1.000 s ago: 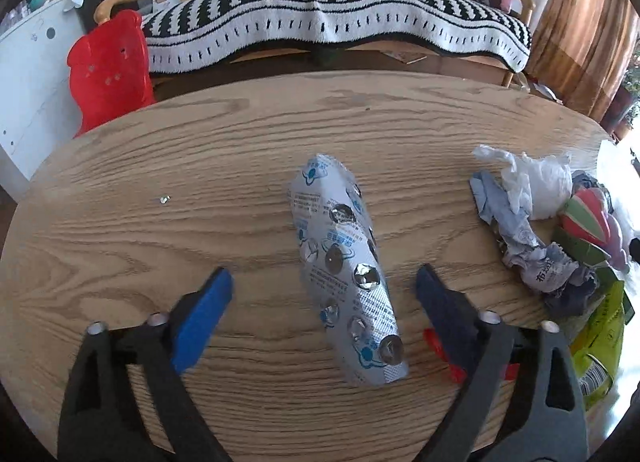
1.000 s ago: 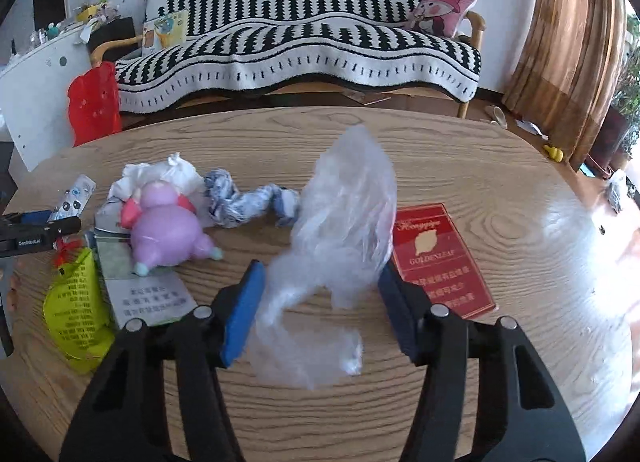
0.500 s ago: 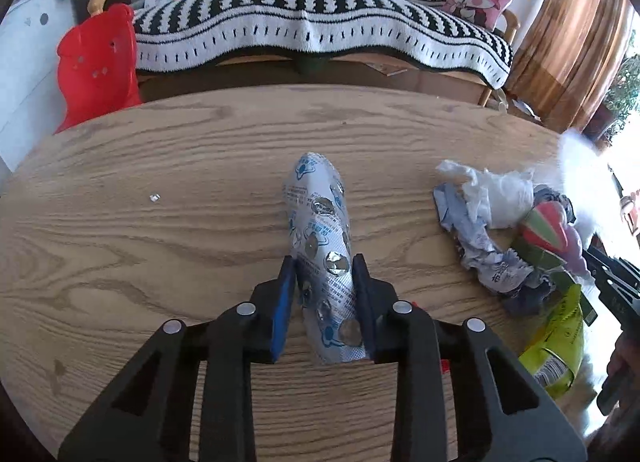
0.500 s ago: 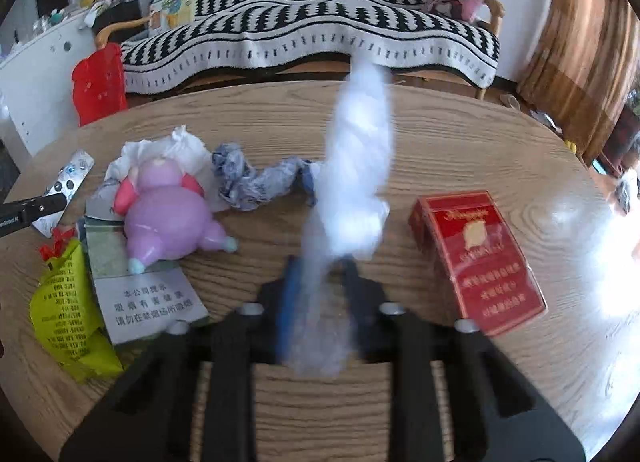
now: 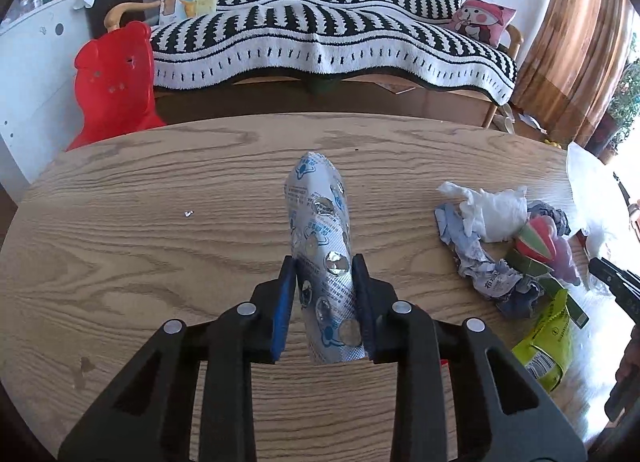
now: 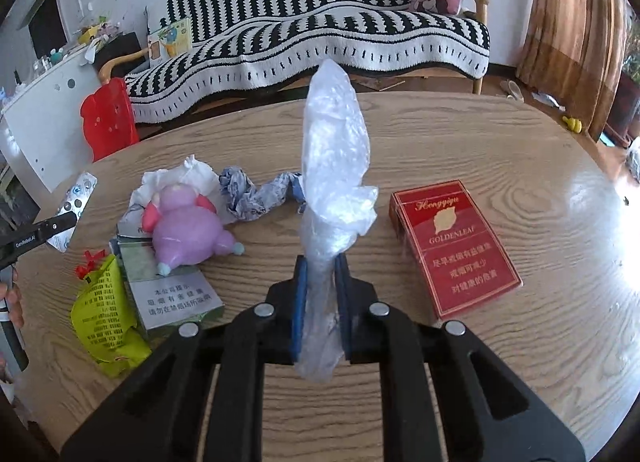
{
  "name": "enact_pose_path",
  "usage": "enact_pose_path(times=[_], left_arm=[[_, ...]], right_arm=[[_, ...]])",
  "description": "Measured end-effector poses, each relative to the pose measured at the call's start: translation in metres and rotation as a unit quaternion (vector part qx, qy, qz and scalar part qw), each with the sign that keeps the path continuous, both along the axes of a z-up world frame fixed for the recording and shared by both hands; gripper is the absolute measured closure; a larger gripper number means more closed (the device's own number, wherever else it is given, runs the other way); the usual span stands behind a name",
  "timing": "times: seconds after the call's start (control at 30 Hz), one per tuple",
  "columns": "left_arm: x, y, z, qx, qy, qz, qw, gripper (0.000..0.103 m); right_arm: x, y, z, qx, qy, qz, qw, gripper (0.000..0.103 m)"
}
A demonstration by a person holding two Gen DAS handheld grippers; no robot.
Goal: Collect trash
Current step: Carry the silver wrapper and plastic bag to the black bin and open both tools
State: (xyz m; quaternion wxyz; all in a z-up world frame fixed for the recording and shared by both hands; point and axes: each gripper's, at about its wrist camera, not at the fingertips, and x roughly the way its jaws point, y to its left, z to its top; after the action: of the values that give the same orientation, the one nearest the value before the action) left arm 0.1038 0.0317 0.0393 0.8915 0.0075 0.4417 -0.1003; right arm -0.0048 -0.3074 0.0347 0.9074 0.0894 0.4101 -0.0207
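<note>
A silver foil blister pack (image 5: pixel 316 197) sticks up off the wooden table (image 5: pixel 120 221), with my left gripper (image 5: pixel 323 262) shut on its lower half. My right gripper (image 6: pixel 321 262) is shut on a clear plastic bag (image 6: pixel 334 149), which rises above the jaws. Left of the bag lie a purple pig toy (image 6: pixel 186 229), white tissue (image 6: pixel 176 177), crumpled blue-white paper (image 6: pixel 256 197), a grey-green cigarette box (image 6: pixel 172 290) and a yellow-green wrapper (image 6: pixel 104 314). A red cigarette pack (image 6: pixel 454 250) lies to the right.
A red plastic stool (image 5: pixel 114 81) stands beyond the table's far left edge. Behind it is a sofa (image 5: pixel 320 37) under a black-and-white striped throw. A small scrap (image 5: pixel 188 213) lies on the wood left of the blister pack.
Both grippers went from open to shut. The left closed on the blister pack and raised it off the table. The right closed on the plastic bag, squeezing it into a tall upright shape.
</note>
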Motion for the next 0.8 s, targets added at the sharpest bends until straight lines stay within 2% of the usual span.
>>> enact_pose_path(times=[0.57, 0.7, 0.8], left_arm=[[-0.009, 0.003, 0.016, 0.001, -0.015, 0.002, 0.9999, 0.075], [-0.016, 0.008, 0.035, -0.026, -0.025, 0.016, 0.9992, 0.075], [-0.038, -0.009, 0.059, -0.045, -0.050, -0.004, 0.9977, 0.075]], right_arm=[[-0.009, -0.007, 0.007, 0.026, 0.002, 0.008, 1.000, 0.089], [-0.020, -0.008, 0.023, 0.046, -0.016, 0.006, 0.999, 0.089], [-0.036, -0.008, 0.041, 0.064, -0.040, 0.002, 0.997, 0.089]])
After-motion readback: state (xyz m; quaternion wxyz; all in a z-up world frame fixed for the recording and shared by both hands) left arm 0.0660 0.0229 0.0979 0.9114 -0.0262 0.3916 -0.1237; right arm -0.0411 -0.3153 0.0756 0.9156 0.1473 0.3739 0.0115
